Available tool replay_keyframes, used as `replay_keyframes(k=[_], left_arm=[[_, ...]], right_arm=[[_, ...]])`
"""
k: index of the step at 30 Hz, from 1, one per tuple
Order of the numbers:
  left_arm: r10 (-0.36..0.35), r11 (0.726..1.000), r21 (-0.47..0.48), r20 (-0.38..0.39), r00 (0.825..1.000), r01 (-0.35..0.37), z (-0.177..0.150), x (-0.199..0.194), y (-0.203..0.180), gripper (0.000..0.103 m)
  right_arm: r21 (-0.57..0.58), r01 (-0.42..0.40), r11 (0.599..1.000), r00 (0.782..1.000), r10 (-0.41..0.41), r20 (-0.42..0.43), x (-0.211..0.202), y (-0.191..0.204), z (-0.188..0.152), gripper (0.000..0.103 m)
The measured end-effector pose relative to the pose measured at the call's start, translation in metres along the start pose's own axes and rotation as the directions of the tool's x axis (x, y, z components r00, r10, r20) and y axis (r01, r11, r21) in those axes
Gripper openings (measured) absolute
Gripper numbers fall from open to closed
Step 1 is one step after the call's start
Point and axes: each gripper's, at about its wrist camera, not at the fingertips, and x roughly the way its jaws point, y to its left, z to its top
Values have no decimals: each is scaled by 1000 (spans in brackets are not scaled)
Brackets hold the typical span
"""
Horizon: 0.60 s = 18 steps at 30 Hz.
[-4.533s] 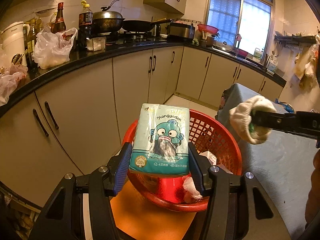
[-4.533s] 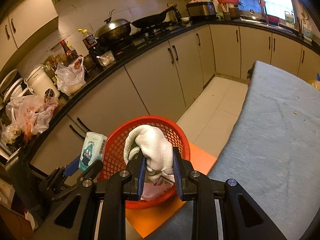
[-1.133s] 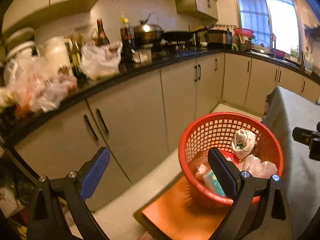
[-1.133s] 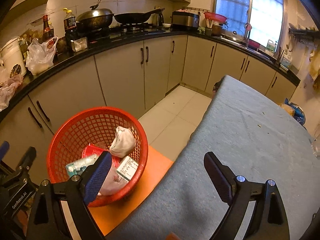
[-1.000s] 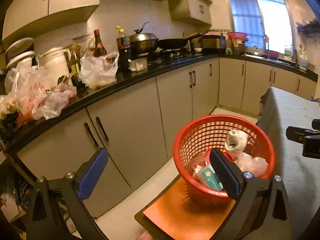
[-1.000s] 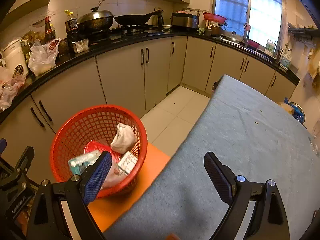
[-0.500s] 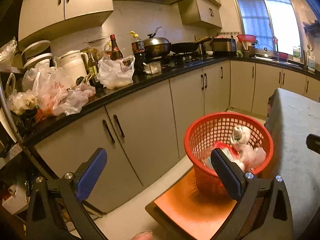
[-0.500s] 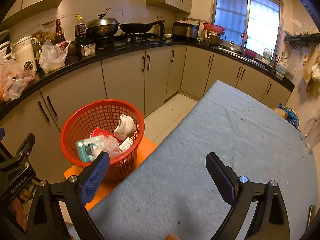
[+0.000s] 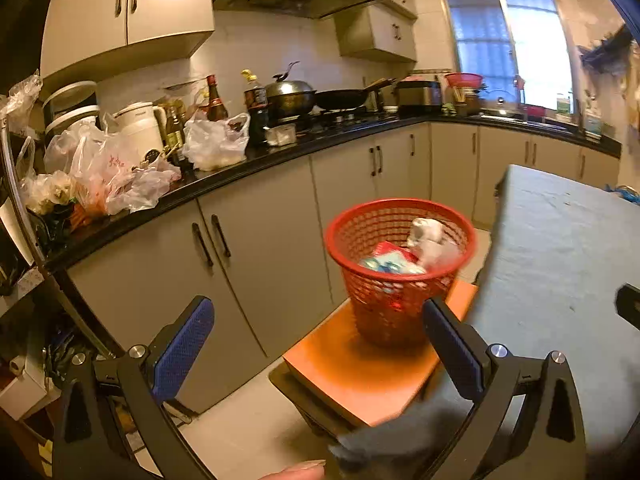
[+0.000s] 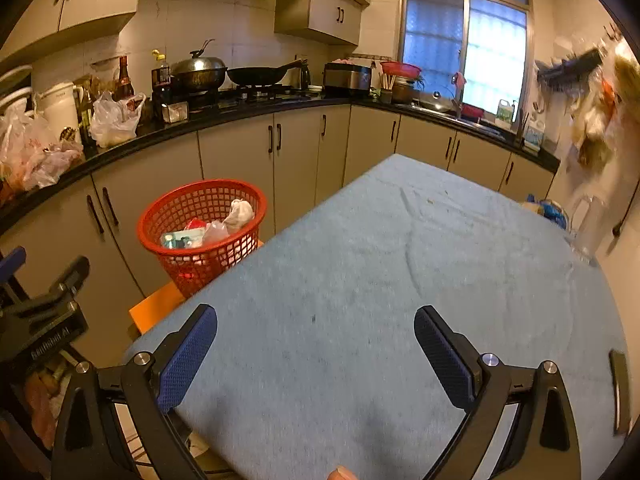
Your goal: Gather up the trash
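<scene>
Nearest the lens in the left wrist view: left gripper [image 9: 318,320], jaws spread wide, nothing held between the blue pads [image 9: 182,350]. Same on the other side — right gripper [image 10: 316,334] gaped wide and empty, held above the grey-blue table cloth [image 10: 400,280].

Just beyond the left gripper: orange stool [image 9: 360,372], pushed against the table's edge. On it, upright, the red mesh basket [image 9: 400,272], near the table corner. Inside the basket, the collected trash: a teal tissue pack [image 10: 180,239] lying low on the left, a red wrapper [image 9: 390,248] behind it, a clear crumpled bag [image 10: 216,231] in the middle, and a white balled glove [image 10: 240,210] uppermost against the far right wall. Whether anything lay beneath these could not be told.

Seen from the right wrist view, basket left of the table, well apart from the right gripper, with the left gripper's black body [image 10: 44,320] low at the left edge.

Farther back: beige cabinet doors [image 9: 260,248] under a black countertop [image 9: 224,174]. On the counter — white plastic bags [image 9: 216,140], sauce bottles [image 9: 214,98], a lidded wok [image 9: 290,96]. Farthest, a bright window [image 10: 464,44].
</scene>
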Motion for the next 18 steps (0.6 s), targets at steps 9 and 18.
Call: replay_keyframes(k=[9,18], left_arm=[[9,1000,-13,24,1000,-8,-3,-14,-7,103],[8,1000,-1,12,1000,-8,-3,-7,-8,103]], right_arm=[[15,28,999,1000,-28,-4,-6,-10,-10,101],[21,21,1000,1000,-21,-21,0,-12,-11,101]])
